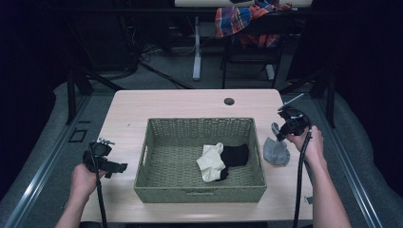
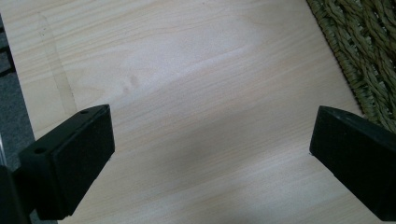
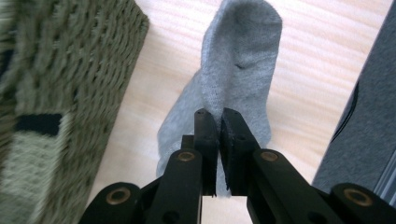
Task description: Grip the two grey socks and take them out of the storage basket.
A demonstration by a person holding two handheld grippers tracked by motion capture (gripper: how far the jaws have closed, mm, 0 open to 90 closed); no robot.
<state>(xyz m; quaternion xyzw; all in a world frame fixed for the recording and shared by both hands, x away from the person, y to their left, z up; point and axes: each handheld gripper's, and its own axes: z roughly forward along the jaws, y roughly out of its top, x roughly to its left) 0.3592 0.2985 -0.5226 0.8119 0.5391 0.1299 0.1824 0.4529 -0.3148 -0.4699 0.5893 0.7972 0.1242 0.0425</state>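
Observation:
A grey sock (image 1: 276, 149) hangs down to the table just right of the green woven basket (image 1: 159, 192). My right gripper (image 1: 279, 131) is shut on its upper end; in the right gripper view the jaws pinch the grey sock (image 3: 238, 70) between them, with my right gripper (image 3: 218, 122) above the wood and the basket (image 3: 60, 70) to the left. Inside the basket lie a cream sock (image 1: 211, 161) and a black sock (image 1: 235, 155). My left gripper (image 1: 118, 167) is held over the table left of the basket, open, with bare wood between its fingers (image 2: 74, 158).
The wooden table (image 1: 190, 102) has a cable hole (image 1: 229, 101) near its far edge. A chair with a plaid cloth (image 1: 247, 21) stands beyond the table. The basket's corner (image 2: 369, 56) is close to my left gripper's right jaw. Grey floor (image 3: 359, 116) lies past the table's right edge.

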